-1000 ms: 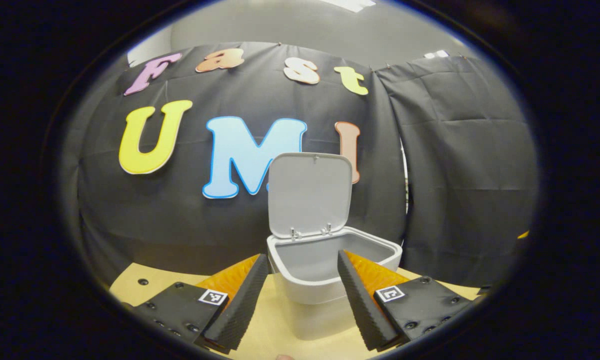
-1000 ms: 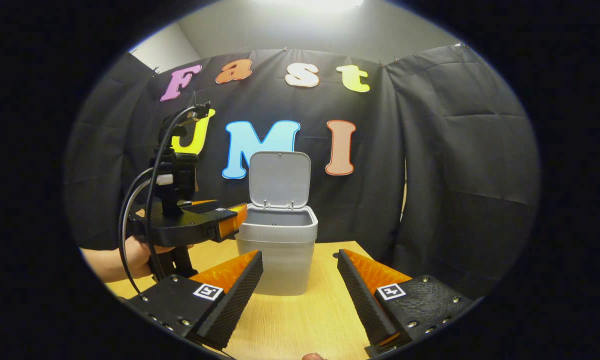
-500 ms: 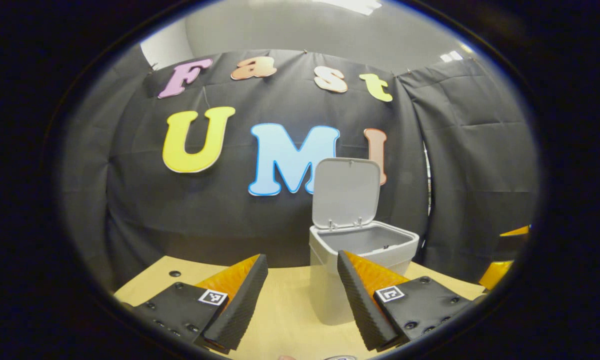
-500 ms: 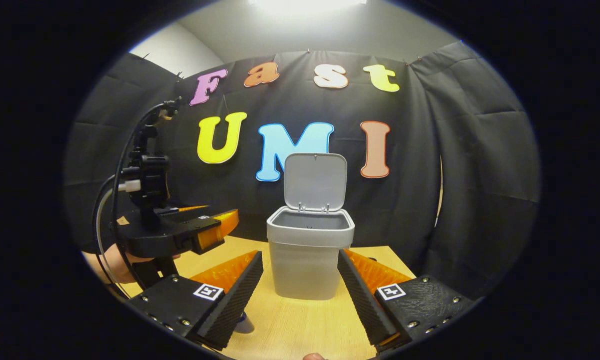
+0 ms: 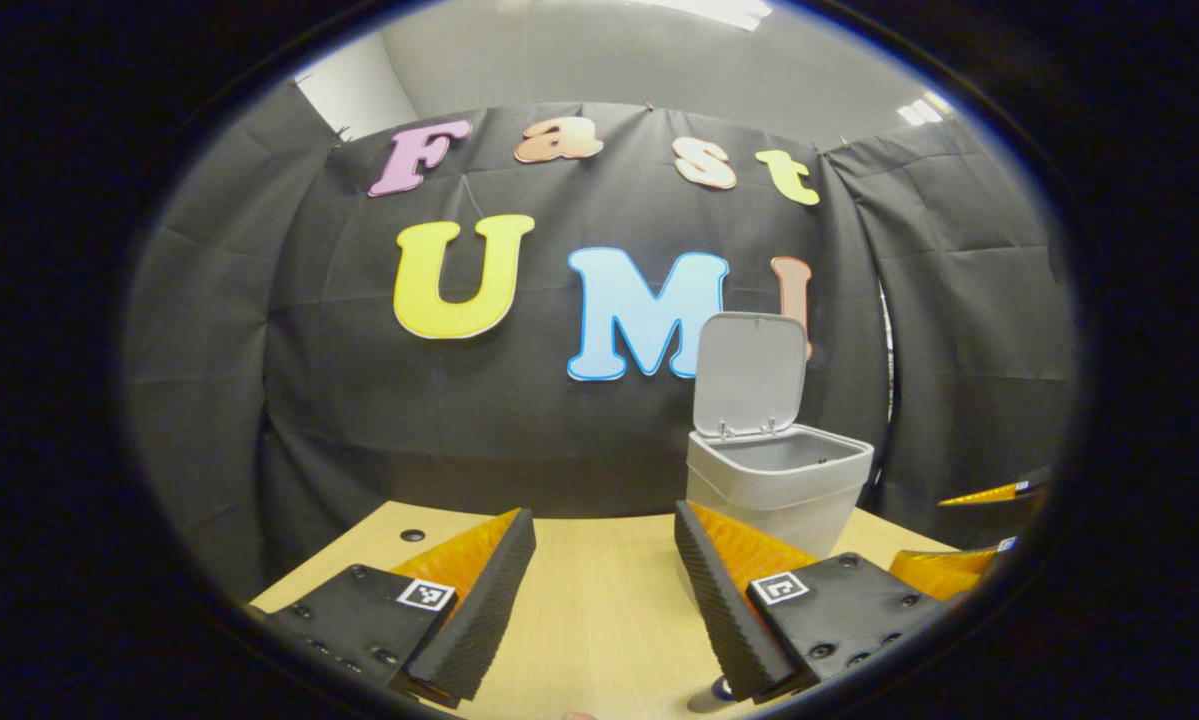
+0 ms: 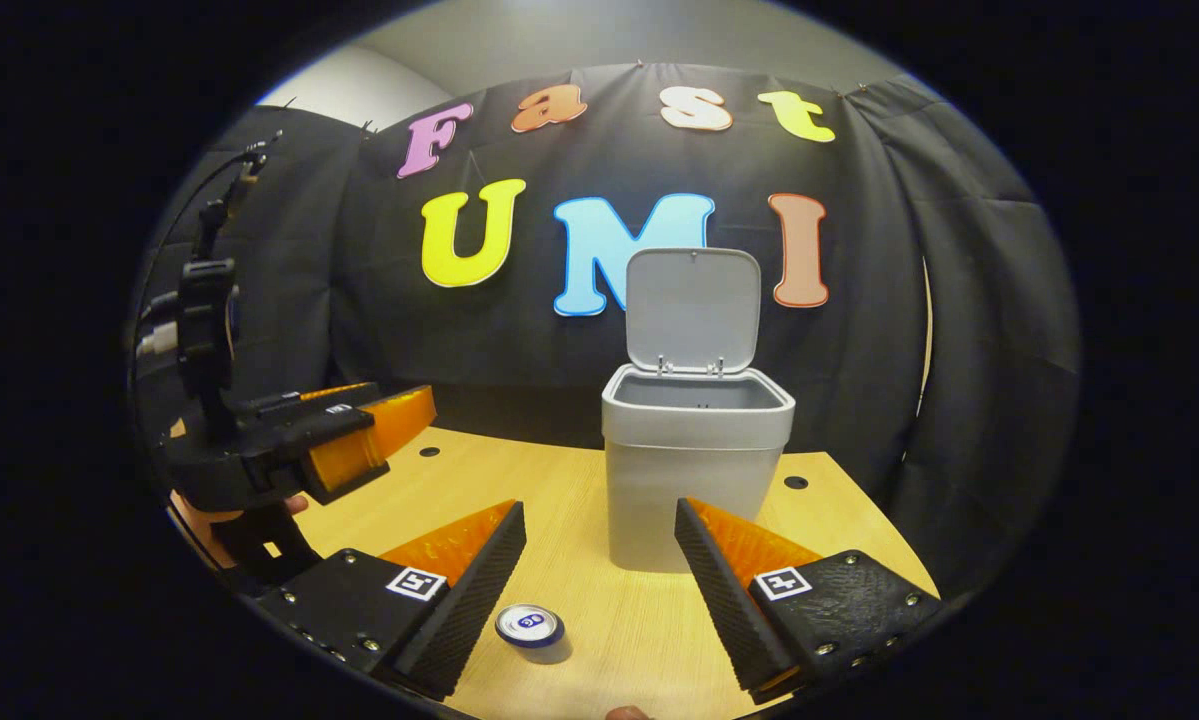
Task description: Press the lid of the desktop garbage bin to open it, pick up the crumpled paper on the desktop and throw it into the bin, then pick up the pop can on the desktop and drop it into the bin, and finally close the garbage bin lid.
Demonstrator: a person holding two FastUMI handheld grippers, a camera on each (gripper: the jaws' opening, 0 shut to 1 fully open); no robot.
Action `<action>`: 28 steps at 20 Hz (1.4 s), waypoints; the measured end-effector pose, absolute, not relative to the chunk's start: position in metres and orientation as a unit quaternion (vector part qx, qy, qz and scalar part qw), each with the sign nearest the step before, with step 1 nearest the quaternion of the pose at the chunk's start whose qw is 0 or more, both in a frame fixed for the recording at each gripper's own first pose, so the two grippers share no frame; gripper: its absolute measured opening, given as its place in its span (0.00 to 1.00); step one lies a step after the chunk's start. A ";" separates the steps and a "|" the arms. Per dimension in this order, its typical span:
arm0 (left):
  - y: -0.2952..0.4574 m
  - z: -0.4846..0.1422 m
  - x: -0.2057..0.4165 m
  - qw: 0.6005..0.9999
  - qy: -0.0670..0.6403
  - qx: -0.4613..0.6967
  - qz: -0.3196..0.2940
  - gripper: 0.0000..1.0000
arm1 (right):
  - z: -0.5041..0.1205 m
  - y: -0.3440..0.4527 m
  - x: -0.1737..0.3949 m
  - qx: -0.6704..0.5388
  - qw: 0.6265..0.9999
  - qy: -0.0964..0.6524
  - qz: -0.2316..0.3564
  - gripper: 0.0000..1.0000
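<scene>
A: Right gripper view first: the pale wooden table (image 6: pixel 579 500) carries the grey plastic bin (image 6: pixel 697 470) toward the back, its flat grey lid (image 6: pixel 694 310) standing upright and open.

B: And the small silver-topped pop can (image 6: pixel 530 629)?

A: It stands upright near the front edge, between the right gripper (image 6: pixel 599 590)'s spread fingers, slightly toward the left one. Those jaws are wide apart and hold nothing.

B: The left gripper (image 5: pixel 604 590)?

A: Spread wide too, empty, facing bare tabletop with the bin off to its right. I cannot see the crumpled paper.

B: So the can comes next, I'd judge.

A: Likely. Lower the right gripper until the fingers straddle the can's body, centre it, squeeze gently so it doesn't tip or dent, then lift clear of the bin's rim.
</scene>
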State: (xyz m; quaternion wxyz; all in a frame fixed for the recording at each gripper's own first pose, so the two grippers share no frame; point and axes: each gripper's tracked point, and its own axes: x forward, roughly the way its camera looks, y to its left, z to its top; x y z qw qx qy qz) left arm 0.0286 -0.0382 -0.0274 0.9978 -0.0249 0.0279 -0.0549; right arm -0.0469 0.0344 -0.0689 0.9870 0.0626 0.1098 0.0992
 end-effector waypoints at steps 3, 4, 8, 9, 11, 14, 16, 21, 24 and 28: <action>-0.015 -0.026 0.026 0.998 0.025 -0.020 -0.058 0.93 | -0.081 0.057 -0.042 0.074 0.984 0.130 0.101 0.96; -0.010 -0.027 0.025 0.998 0.025 -0.019 -0.061 0.94 | -0.087 0.063 -0.042 0.076 0.982 0.141 0.098 0.96; 0.012 -0.039 0.024 0.997 0.036 -0.011 -0.067 0.94 | -0.112 0.088 -0.041 0.088 0.973 0.186 0.103 0.96; 0.016 -0.041 0.023 0.997 0.040 -0.011 -0.069 0.94 | -0.118 0.092 -0.040 0.088 0.971 0.197 0.103 0.96; 0.025 -0.045 0.023 0.997 0.042 -0.012 -0.066 0.94 | -0.130 0.101 -0.039 0.085 0.966 0.221 0.108 0.96; 0.034 -0.056 0.024 0.997 0.051 -0.013 -0.053 0.92 | -0.150 0.112 -0.037 0.068 0.954 0.265 0.121 0.96; 0.037 -0.060 0.024 0.997 0.054 -0.015 -0.050 0.92 | -0.166 0.112 -0.041 0.055 0.948 0.287 0.123 0.96; 0.038 -0.057 0.019 0.998 0.048 -0.016 -0.041 0.89 | -0.194 0.116 -0.046 0.037 0.930 0.338 0.139 0.97; 0.037 -0.057 0.017 0.998 0.046 -0.016 -0.038 0.92 | -0.210 0.117 -0.047 0.027 0.922 0.359 0.141 0.97; 0.035 -0.057 0.012 0.998 0.047 -0.014 -0.032 0.92 | -0.229 0.117 -0.047 0.015 0.908 0.392 0.149 0.97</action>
